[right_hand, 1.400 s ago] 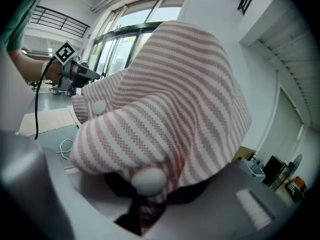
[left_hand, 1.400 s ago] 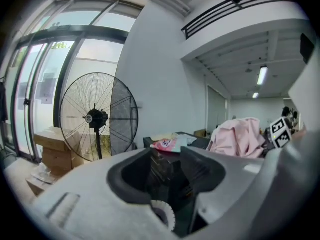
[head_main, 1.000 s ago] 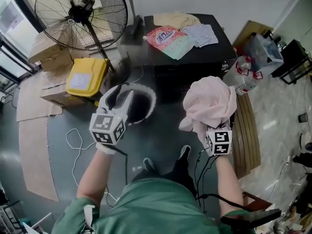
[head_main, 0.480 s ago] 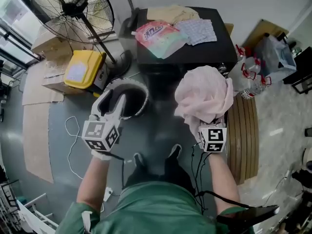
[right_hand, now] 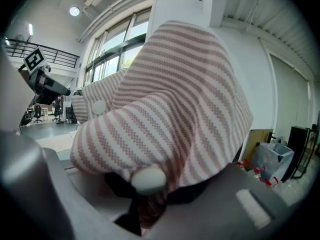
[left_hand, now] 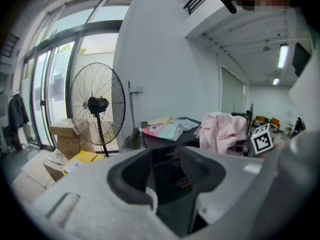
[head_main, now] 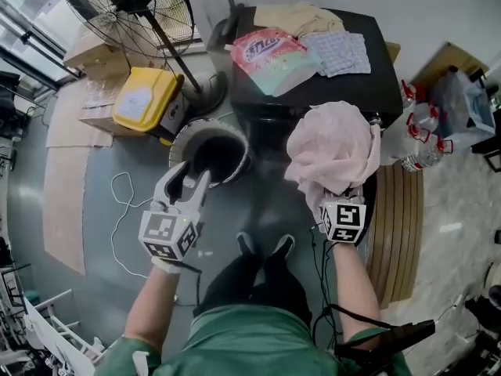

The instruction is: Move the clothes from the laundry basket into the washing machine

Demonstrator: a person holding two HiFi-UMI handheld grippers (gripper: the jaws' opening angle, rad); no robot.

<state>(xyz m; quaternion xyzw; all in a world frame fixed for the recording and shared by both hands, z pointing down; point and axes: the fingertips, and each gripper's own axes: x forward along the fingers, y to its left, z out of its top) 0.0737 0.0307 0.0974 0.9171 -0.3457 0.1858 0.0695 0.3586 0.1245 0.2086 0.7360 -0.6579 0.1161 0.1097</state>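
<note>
In the head view my right gripper [head_main: 335, 196] is shut on a pink striped garment [head_main: 333, 146], which billows over its jaws and hides them. It hangs in front of the black washing machine [head_main: 333, 92]. The same garment [right_hand: 170, 109] fills the right gripper view, bunched between the jaws of that gripper [right_hand: 141, 210]. My left gripper [head_main: 194, 172] is open and empty, its fingertips over the near rim of the round laundry basket [head_main: 244, 163], whose inside looks dark. The left gripper view shows the empty left gripper [left_hand: 172, 181], the machine beyond it and the pink garment [left_hand: 220, 131] to the right.
A detergent bag [head_main: 270, 53], a beige cloth [head_main: 297, 18] and a checked cloth [head_main: 338, 53] lie on the machine. A standing fan [head_main: 141, 6], a yellow container [head_main: 145, 100] and cardboard boxes [head_main: 94, 49] stand at left. Bottles [head_main: 423, 124] and a wooden board [head_main: 395, 233] are at right. A white cable [head_main: 117, 210] crosses the floor.
Both grippers have sunk and shifted across the floor. The left one now hangs at the basket's near rim, and the right one still carries the pink garment by the machine.
</note>
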